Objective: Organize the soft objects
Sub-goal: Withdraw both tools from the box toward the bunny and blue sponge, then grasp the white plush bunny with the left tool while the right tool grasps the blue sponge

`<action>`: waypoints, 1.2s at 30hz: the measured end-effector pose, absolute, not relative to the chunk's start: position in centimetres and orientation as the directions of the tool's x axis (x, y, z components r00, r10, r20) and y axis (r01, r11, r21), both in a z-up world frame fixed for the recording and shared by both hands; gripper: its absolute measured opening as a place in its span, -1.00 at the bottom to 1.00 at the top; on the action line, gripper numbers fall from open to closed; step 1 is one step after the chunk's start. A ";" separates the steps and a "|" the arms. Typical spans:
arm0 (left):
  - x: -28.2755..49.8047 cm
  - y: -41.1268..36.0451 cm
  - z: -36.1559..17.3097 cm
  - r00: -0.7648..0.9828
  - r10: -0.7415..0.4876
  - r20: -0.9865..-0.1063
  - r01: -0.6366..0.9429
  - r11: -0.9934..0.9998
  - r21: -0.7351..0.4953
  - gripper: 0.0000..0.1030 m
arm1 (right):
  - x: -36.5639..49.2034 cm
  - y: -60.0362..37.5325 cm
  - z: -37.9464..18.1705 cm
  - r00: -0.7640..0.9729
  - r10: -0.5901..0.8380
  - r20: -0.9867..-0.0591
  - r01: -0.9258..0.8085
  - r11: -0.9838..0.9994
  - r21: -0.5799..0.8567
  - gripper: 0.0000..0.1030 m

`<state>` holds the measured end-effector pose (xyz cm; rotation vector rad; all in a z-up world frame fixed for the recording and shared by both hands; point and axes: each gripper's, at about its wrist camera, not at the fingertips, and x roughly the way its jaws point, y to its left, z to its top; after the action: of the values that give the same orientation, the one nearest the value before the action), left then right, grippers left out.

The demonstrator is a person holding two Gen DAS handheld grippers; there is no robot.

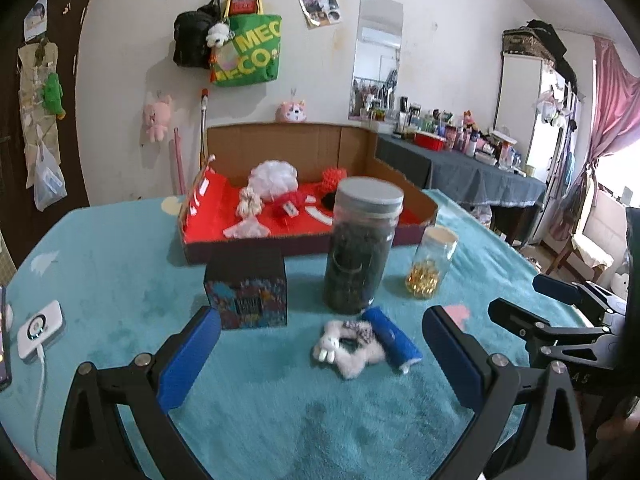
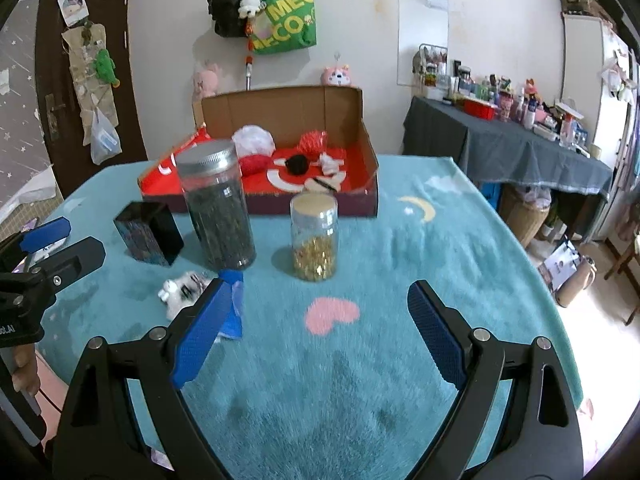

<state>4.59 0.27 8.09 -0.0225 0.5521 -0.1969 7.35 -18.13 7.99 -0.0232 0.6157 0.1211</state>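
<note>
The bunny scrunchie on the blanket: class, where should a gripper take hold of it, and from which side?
Grip the fluffy ring of the scrunchie across its near-left part, from above. It lies flat on the blanket, and a blue roll touches its right side, so the left gripper, open before it, has clearer access.

Left black two-finger gripper with blue pads and right black two-finger gripper with blue pads, both angled downward, jaws spread wide with nothing between them, side by side.
</note>
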 end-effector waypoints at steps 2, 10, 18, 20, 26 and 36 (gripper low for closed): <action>4.7 0.2 7.4 0.825 -0.189 -0.533 0.177 0.981 -0.075 0.99 | 7.4 -18.1 7.2 0.800 0.105 -0.591 -0.119 0.993 0.015 0.76; 5.5 0.5 5.3 0.791 -0.175 -0.586 0.162 0.984 -0.075 0.99 | 8.1 -18.3 5.0 0.767 0.115 -0.632 -0.114 0.993 0.043 0.76; 6.6 0.2 3.8 0.755 -0.183 -0.630 0.175 0.982 -0.076 0.99 | 9.0 -18.0 3.9 0.739 0.141 -0.659 -0.134 0.989 0.062 0.76; 7.0 0.2 3.5 0.743 -0.195 -0.641 0.189 0.979 -0.080 0.99 | 9.4 -18.0 3.6 0.728 0.157 -0.667 -0.147 0.987 0.072 0.76; 8.4 -0.4 3.2 0.699 -0.232 -0.676 0.249 0.966 -0.074 0.81 | 11.2 -17.6 3.2 0.679 0.241 -0.693 -0.219 0.968 0.121 0.76; 10.2 -1.1 2.4 0.617 -0.308 -0.724 0.373 0.925 -0.075 0.50 | 14.2 -16.0 3.0 0.552 0.408 -0.727 -0.422 0.889 0.178 0.75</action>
<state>10.22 -1.15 2.42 0.0858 0.8161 -0.3925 14.24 -16.01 3.02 -0.0177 0.8549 0.4904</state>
